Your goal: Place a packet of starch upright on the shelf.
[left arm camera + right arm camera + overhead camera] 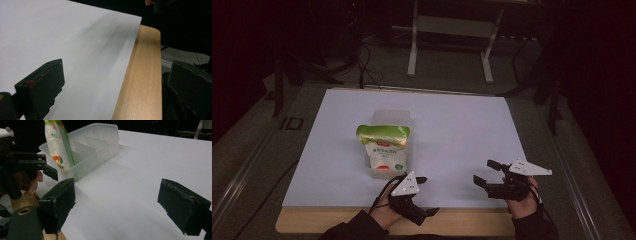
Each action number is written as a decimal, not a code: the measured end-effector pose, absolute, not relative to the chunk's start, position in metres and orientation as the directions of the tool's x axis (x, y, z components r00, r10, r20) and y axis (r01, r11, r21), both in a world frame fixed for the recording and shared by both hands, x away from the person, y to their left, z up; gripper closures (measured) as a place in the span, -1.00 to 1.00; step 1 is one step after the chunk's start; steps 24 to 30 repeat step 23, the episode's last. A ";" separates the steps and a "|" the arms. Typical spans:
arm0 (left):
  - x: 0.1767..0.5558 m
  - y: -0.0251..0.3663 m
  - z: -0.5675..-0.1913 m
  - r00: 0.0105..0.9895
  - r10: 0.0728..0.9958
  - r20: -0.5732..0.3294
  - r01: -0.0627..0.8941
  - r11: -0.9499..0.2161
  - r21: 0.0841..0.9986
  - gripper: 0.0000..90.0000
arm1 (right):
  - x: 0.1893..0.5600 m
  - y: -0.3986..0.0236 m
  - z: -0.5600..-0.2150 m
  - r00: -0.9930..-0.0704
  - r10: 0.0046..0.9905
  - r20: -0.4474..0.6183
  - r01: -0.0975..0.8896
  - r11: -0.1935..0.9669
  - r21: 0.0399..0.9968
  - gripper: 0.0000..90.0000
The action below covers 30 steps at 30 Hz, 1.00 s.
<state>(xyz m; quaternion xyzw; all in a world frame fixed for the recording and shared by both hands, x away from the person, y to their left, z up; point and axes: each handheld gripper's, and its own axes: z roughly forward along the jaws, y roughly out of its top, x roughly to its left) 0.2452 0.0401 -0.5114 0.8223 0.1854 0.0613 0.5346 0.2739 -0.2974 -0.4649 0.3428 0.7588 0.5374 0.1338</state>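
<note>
Work surface: a white sheet (452, 135) covers most of the wooden counter (462, 220). A bare wood strip shows along the near edge, and the sheet's near edge runs parallel to it. In the left gripper view the sheet edge (130, 65) meets the wood with the rounded counter corner (155, 31) beyond it.

Objects: a translucent plastic bin (388, 120) with inner dividers sits left of centre on the sheet, its long axis running away from the person. A green-and-white bag (384, 147) stands upright in the bin's nearest compartment, its top rising above the rim. In the right gripper view the bag (58, 145) leans slightly against the bin wall (100, 142).

Left tool (426, 195): held just beside the near end of the bin, over the near edge of the sheet, pointing toward the person's right. Its jaws are spread wide with nothing between them. It touches neither the bin nor the bag.

Right tool (484, 172): held over the near right part of the sheet, well apart from the bin, pointing left. Its jaws are spread wide and hold nothing.

Open room: the sheet between the two tools is bare. The right half of the sheet and the far strip behind the bin are likewise unobstructed.
</note>
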 end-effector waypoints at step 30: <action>0.242 0.043 -0.519 0.924 0.374 -0.083 0.231 -0.369 0.900 -0.98 | 0.275 -0.301 -0.471 -0.724 0.664 0.188 0.399 0.180 0.899 -0.68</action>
